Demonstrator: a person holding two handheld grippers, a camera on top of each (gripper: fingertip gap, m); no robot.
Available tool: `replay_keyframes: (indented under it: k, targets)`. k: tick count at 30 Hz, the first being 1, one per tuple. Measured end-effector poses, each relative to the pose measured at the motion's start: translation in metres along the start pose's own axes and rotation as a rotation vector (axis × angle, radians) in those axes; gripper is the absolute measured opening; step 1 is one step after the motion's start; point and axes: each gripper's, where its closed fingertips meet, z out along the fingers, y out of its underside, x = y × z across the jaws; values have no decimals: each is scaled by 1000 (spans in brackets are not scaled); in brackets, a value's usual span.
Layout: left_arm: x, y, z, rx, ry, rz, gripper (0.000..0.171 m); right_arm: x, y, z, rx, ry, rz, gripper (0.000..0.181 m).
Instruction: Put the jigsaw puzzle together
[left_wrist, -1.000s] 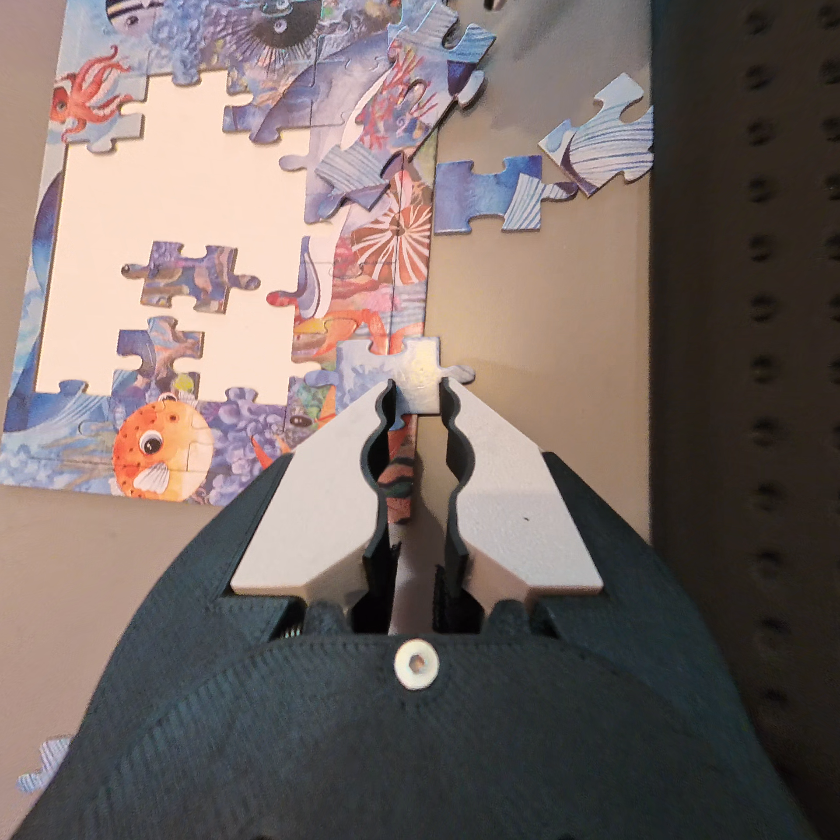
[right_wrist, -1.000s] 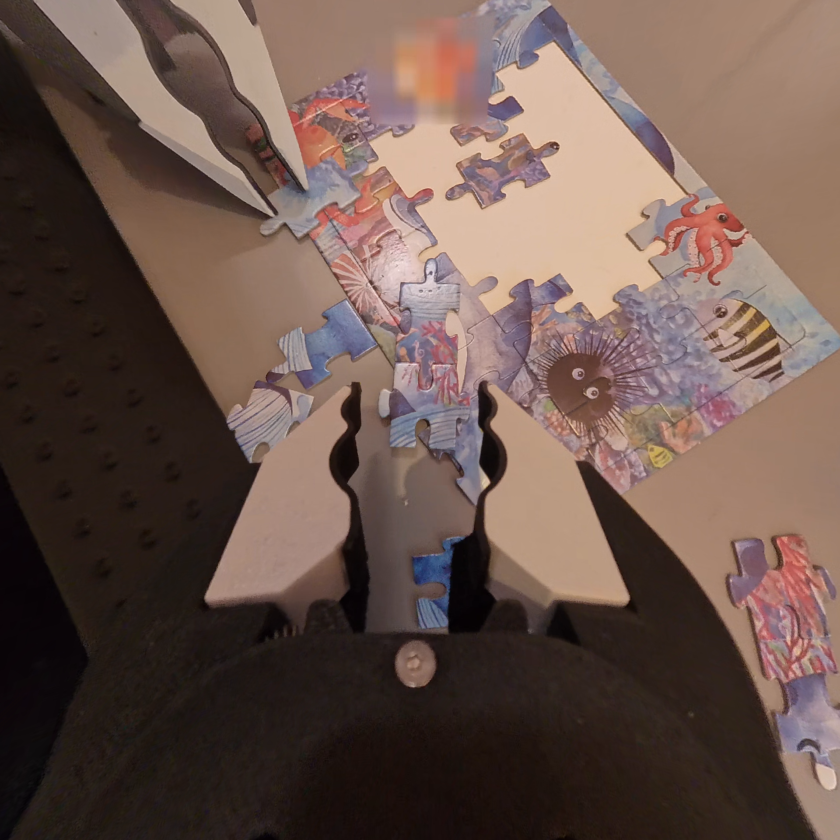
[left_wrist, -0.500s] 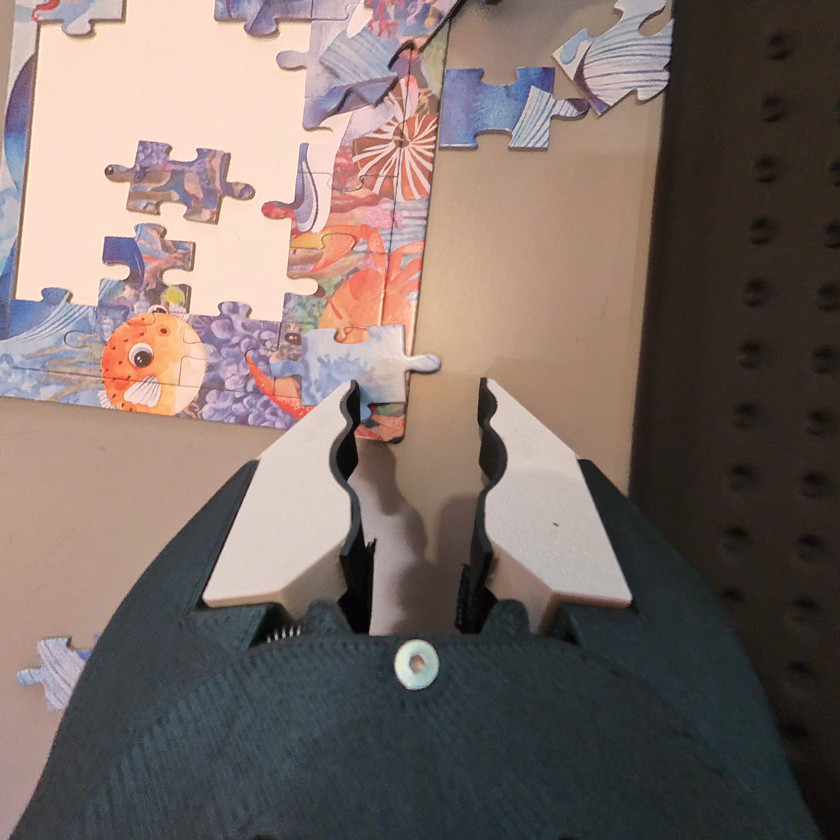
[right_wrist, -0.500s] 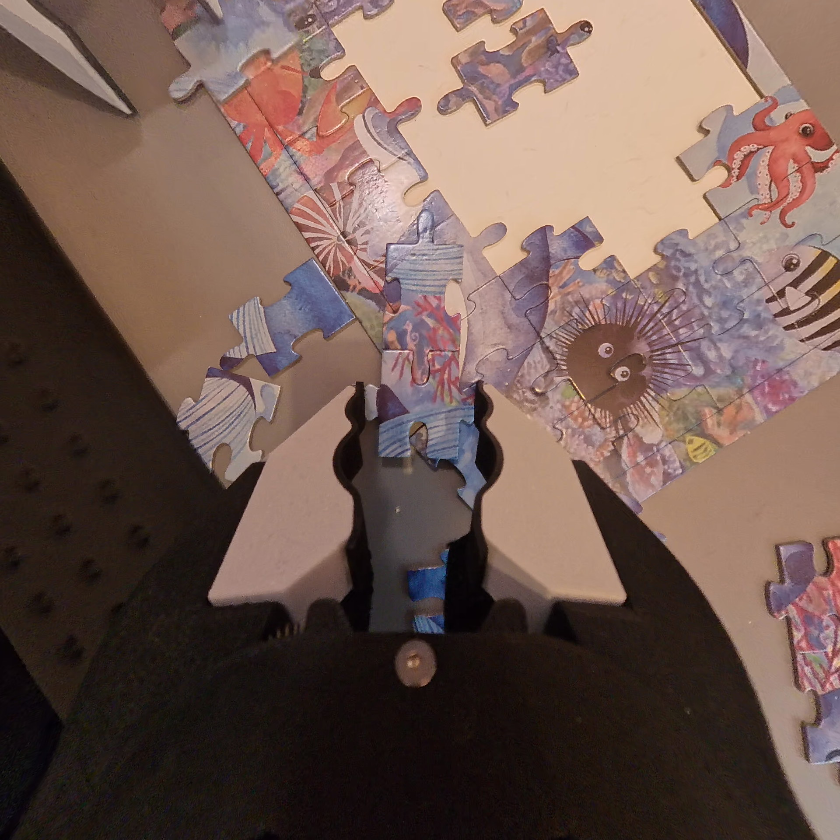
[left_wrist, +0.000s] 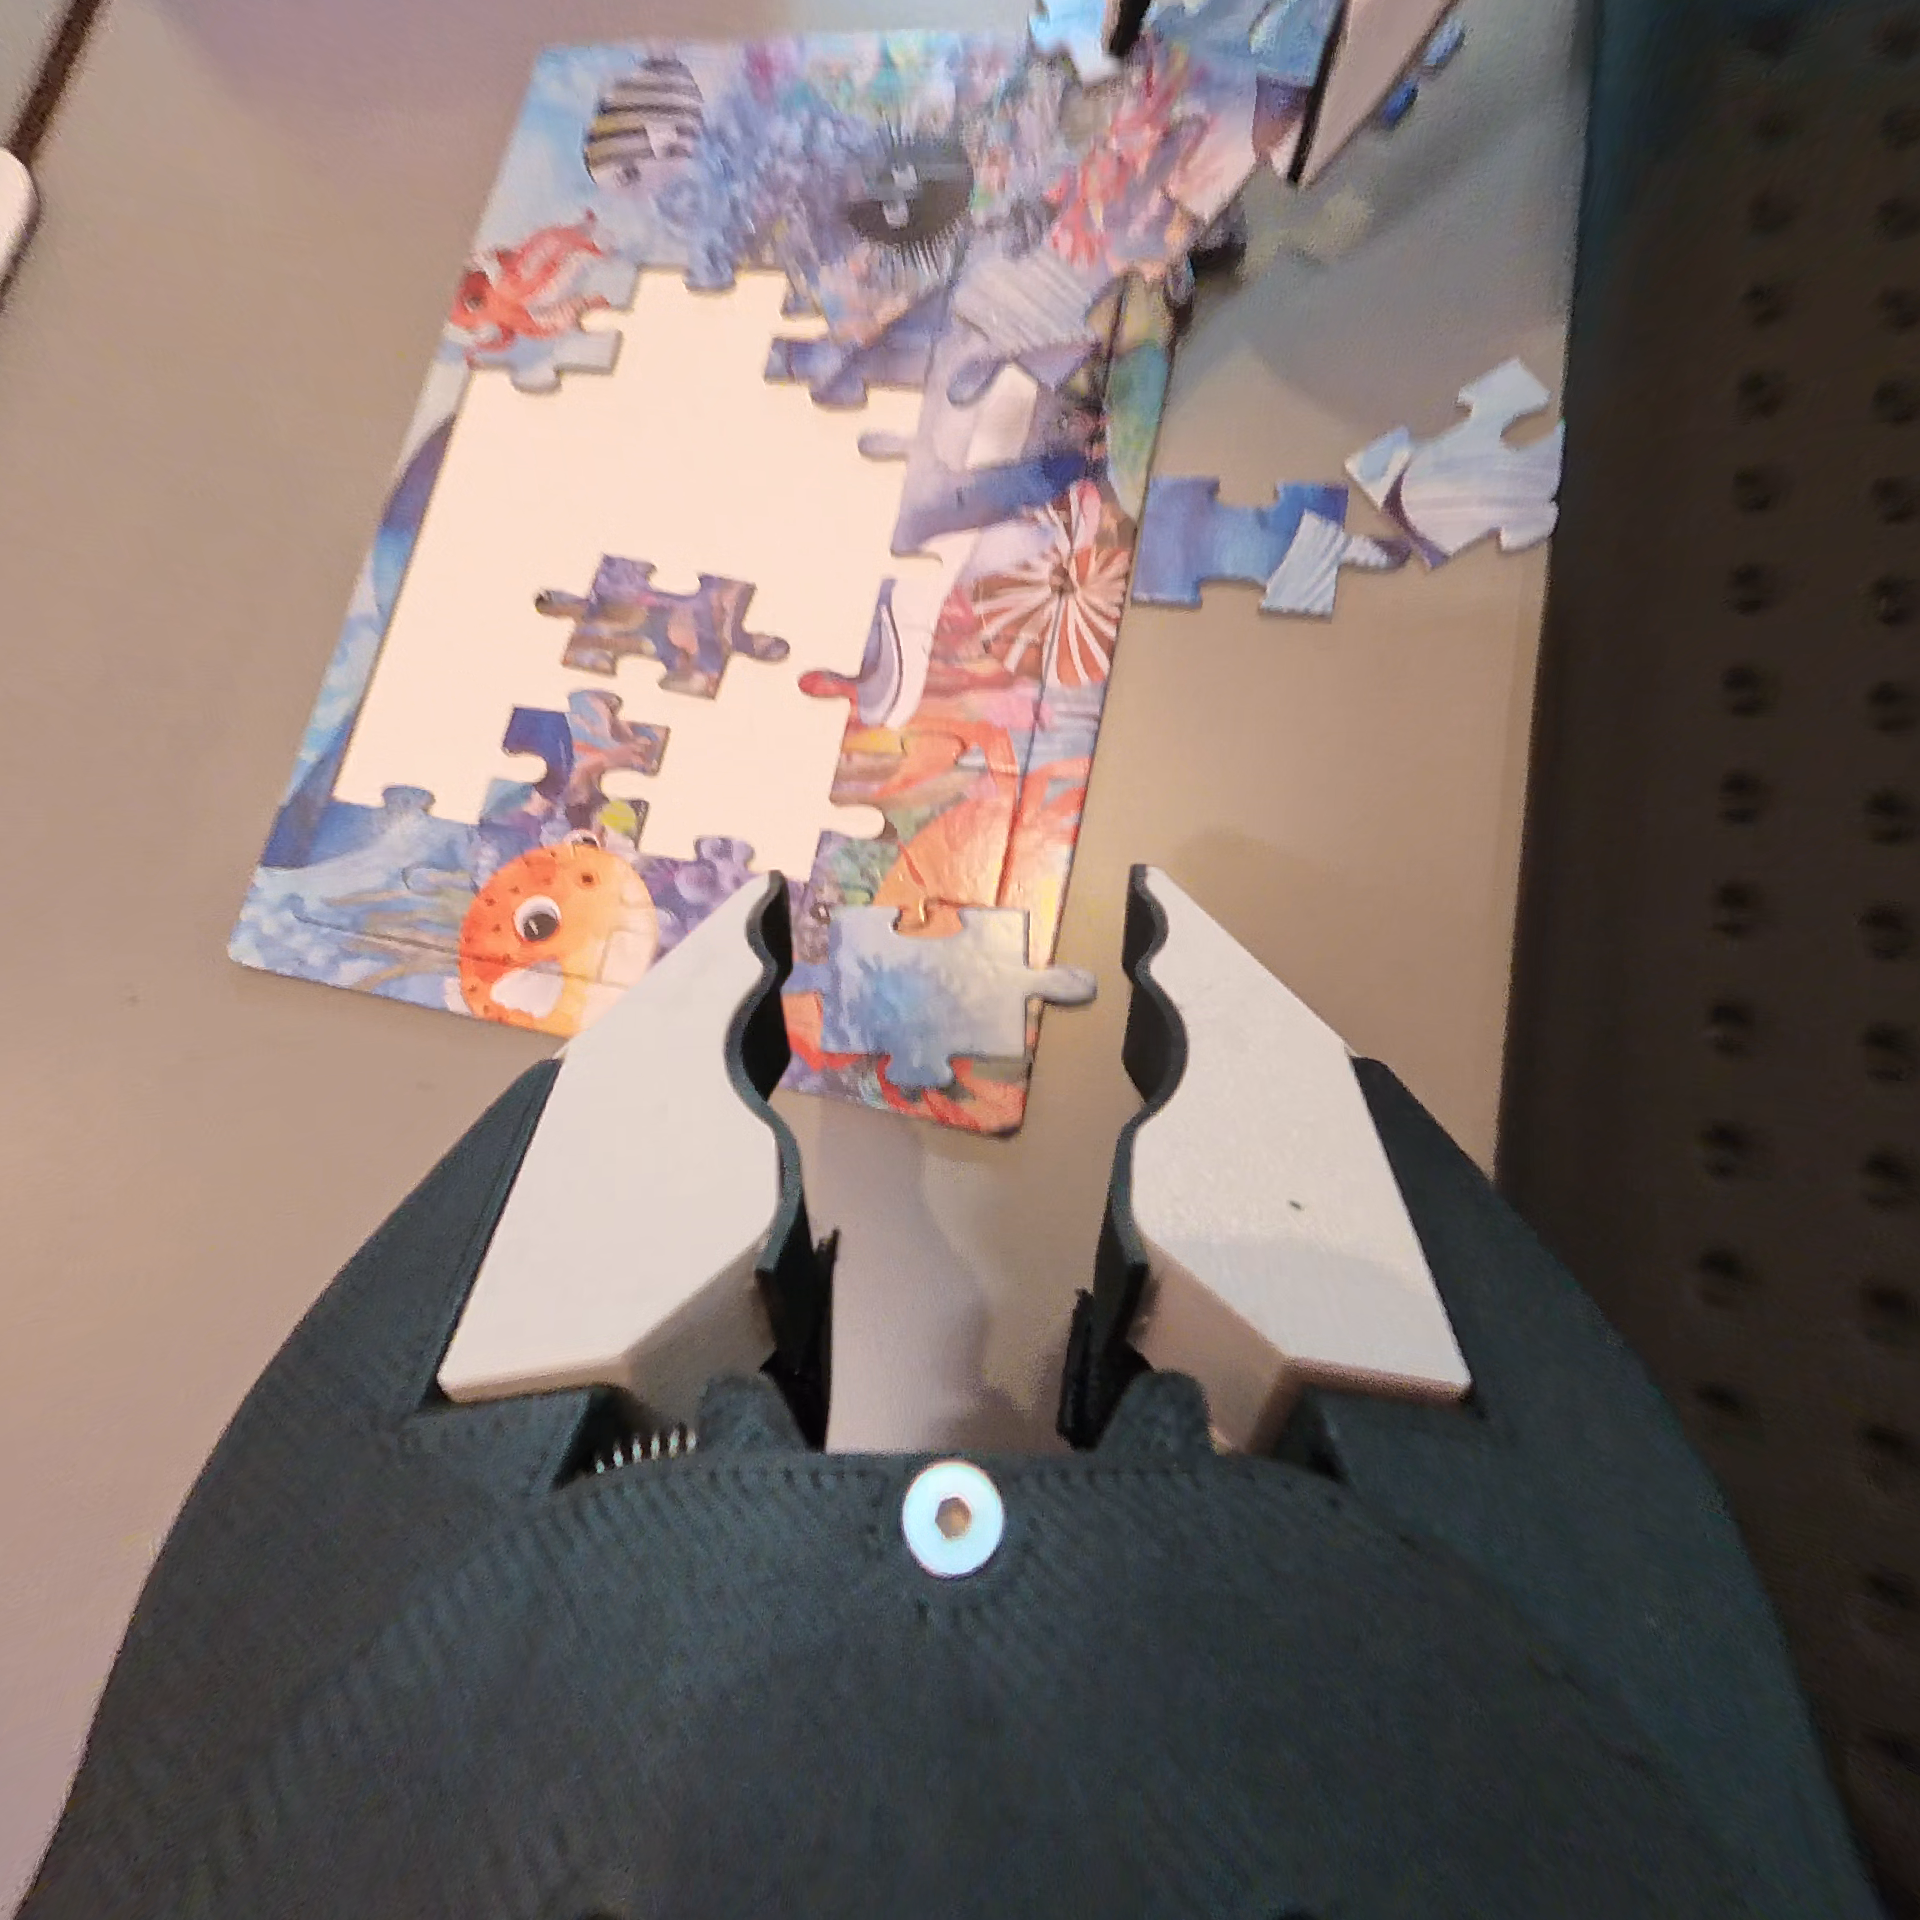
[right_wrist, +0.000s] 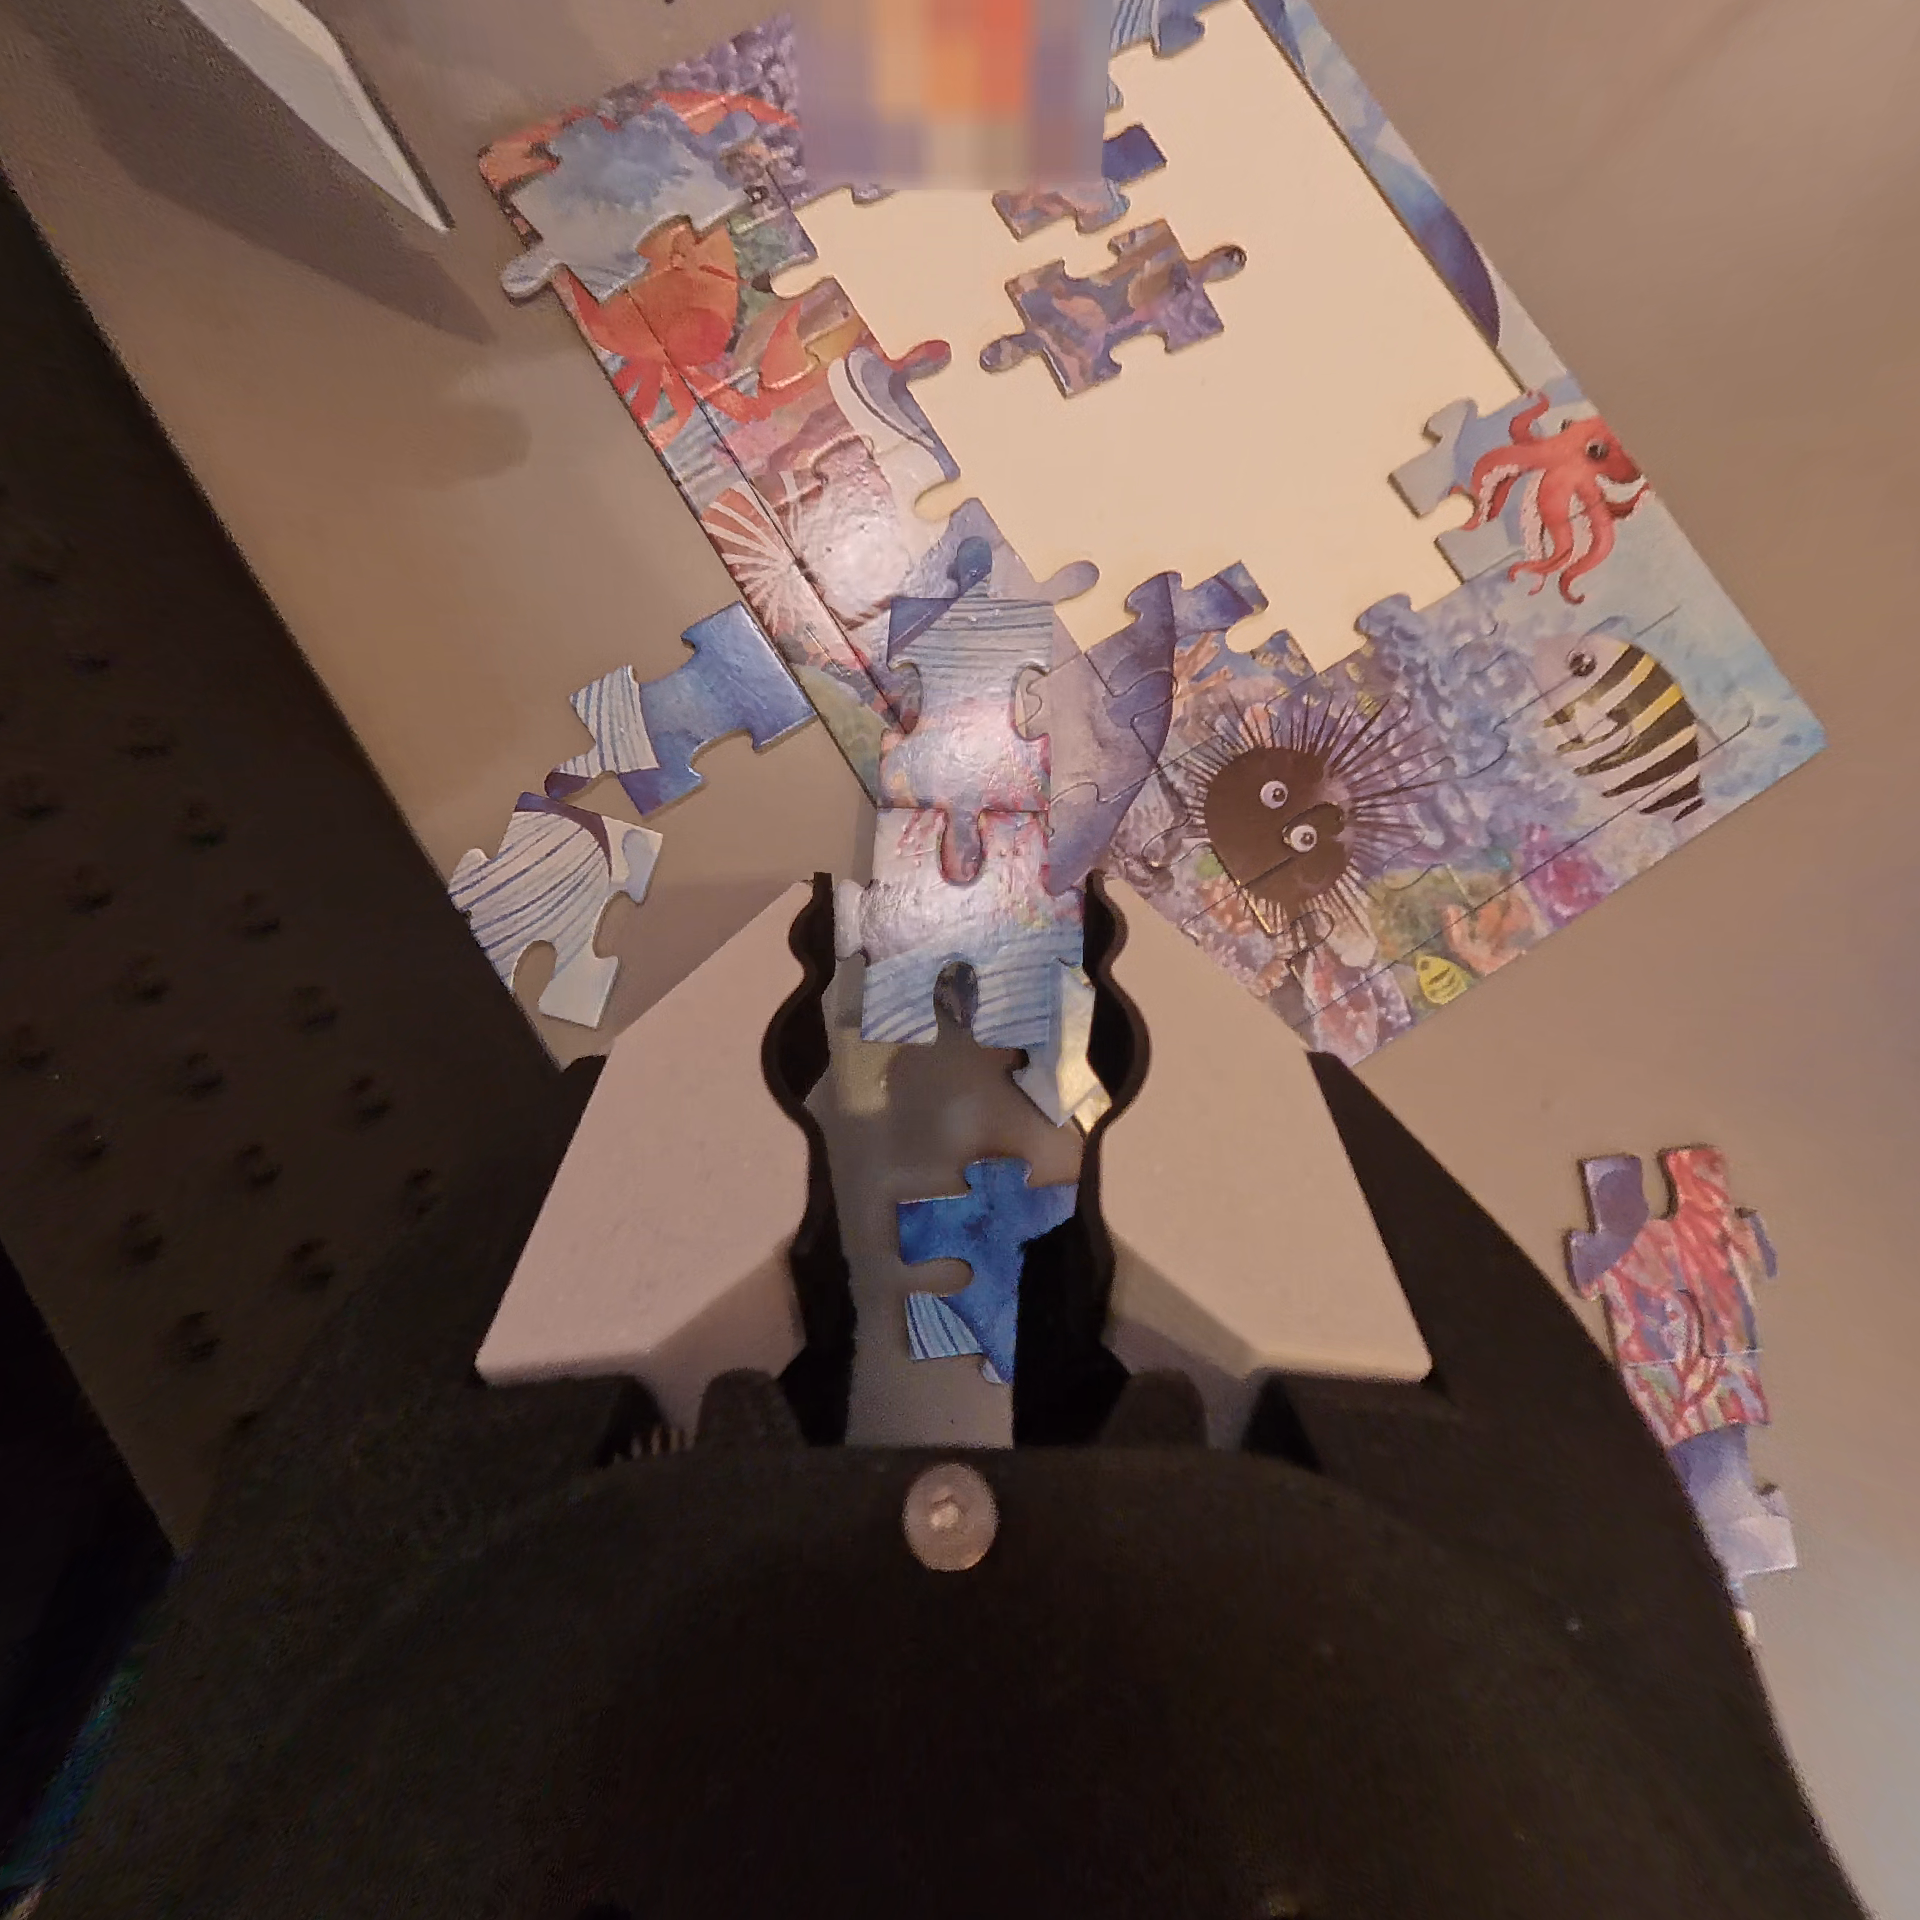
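The jigsaw puzzle (left_wrist: 665, 488) lay flat on the tan tabletop (left_wrist: 187, 520), its border and much of the right and far rows assembled around a bare cream centre.

**Tool state**
- The left gripper (left_wrist: 951, 935) stood wide open and held nothing. A pale blue piece (left_wrist: 925, 992) lay between its fingertips, resting askew on the puzzle's near right corner, not seated.
- The right gripper (right_wrist: 961, 935) was partly closed around a joined strip of pieces (right_wrist: 961, 831) that leaned up over the puzzle's edge. The inner faces appeared to touch the strip's sides; firm grip could not be confirmed.

**Loose stock**
- Two striped blue pieces (left_wrist: 1351, 520) lay just beside the puzzle's right edge.
- A dark blue piece (right_wrist: 977, 1257) lay beneath the right gripper.
- A coral-patterned strip (right_wrist: 1673, 1309) lay well apart.
- Two purple pieces (left_wrist: 665, 623) lay in the open centre.

**Handling (judgement)**
- Pieces appeared to be thin, light, stiff card with a glossy face, likely to slide on the tabletop.
- Joined strips would probably separate or fold at the tabs if lifted by one end. Hold across opposite flat edges, clear of tabs.

**Markings**
- No brand, label or legible writing was visible.
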Motion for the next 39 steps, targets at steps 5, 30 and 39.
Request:
replay_keyframes:
  k: [5,30,39]
  targets:
    - [1,-21,11,57,-18,33,62,-3,-7,-6,18,16,-60,47]
    - [25,-49,37,69,-8,121,60,49,17,-57,52,114,-13,47]
    - [20,-39,40,47,-15,114,61,9,-23,-7,7,-198,-274,47]
